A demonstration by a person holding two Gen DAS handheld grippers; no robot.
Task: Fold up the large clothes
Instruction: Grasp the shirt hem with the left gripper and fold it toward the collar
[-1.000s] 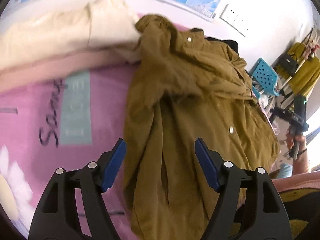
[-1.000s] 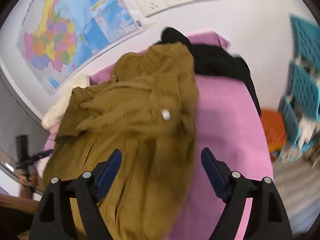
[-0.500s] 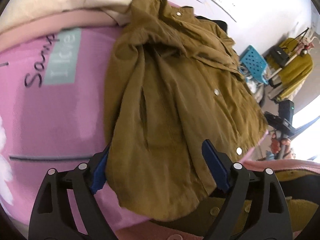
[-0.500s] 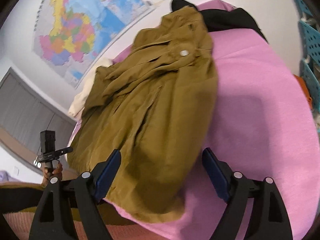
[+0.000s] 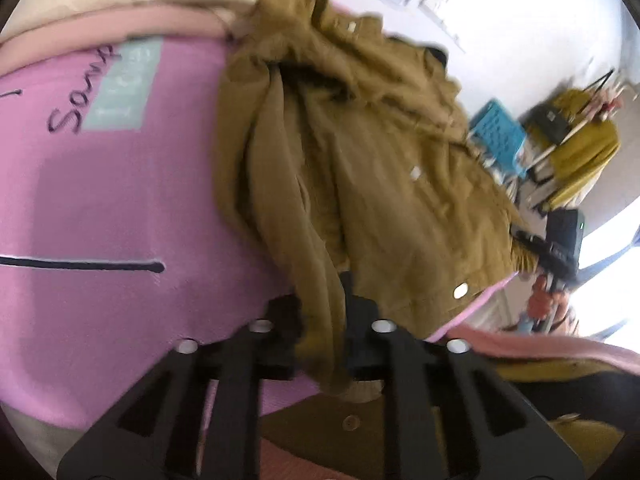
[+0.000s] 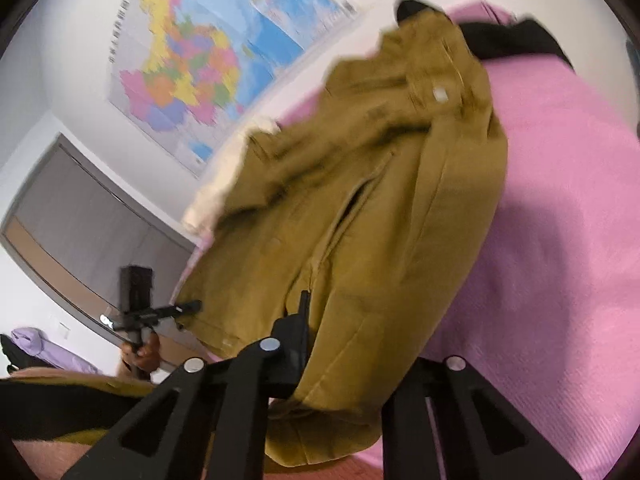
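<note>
The crumpled olive-brown cotton jacket (image 5: 380, 184) lies on the pink bedspread (image 5: 120, 200), its hem at six o'clock. The left gripper (image 5: 320, 320) and right gripper (image 6: 344, 344) are both closing, pinching that hem. Only the right view shows the colourful wall map (image 6: 208, 64) at eleven o'clock.

the olive jacket (image 5: 392, 200) is matt woven cloth with pale glossy snaps. the pink bed cover (image 6: 560, 208) looks finely ribbed and soft. both grippers are matt black plastic with shiny metal screws.
</note>
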